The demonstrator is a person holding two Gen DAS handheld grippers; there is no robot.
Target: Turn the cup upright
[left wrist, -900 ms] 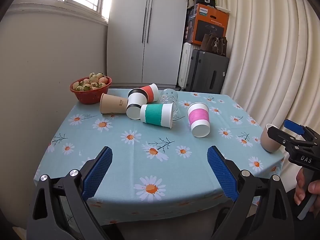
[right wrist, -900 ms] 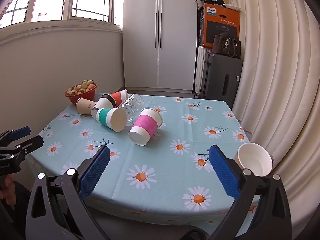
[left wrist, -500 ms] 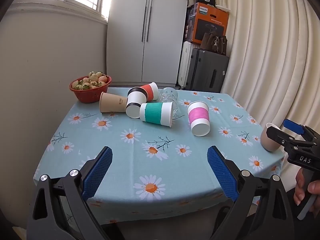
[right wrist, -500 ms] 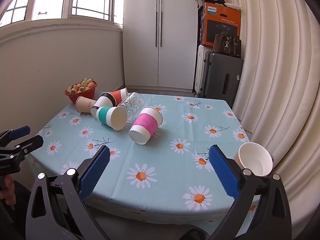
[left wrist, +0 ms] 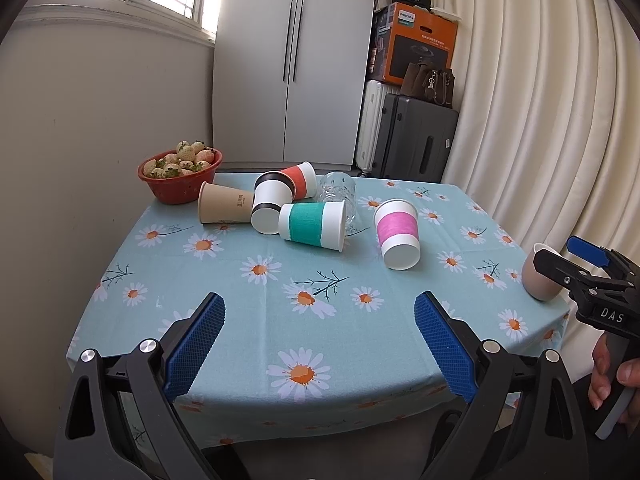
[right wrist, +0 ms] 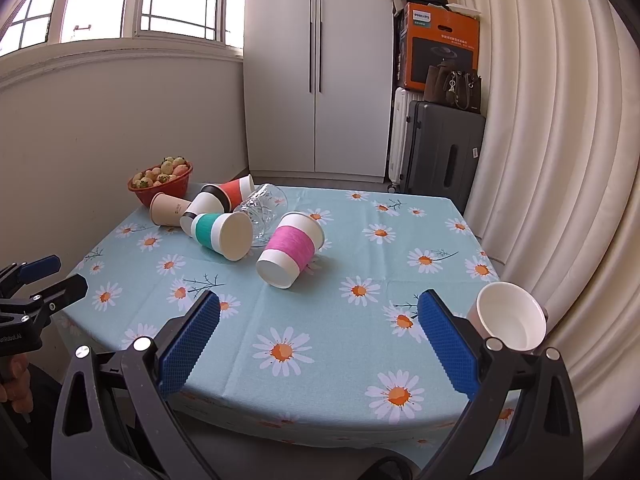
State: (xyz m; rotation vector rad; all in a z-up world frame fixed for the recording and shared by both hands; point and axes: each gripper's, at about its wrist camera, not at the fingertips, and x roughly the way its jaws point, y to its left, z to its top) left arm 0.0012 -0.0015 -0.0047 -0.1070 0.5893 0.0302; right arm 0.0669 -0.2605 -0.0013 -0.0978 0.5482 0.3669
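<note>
Both your left gripper (left wrist: 319, 344) and right gripper (right wrist: 319, 340) gape wide and empty at the near table edge, ready to approach; the pink cup (right wrist: 291, 250) lies tipped mid-table.

Red strawberry bowl (left wrist: 180, 178) on daisy tablecloth (left wrist: 280, 312); suitcases (left wrist: 416, 142) beside white wardrobe (left wrist: 292, 60)
</note>
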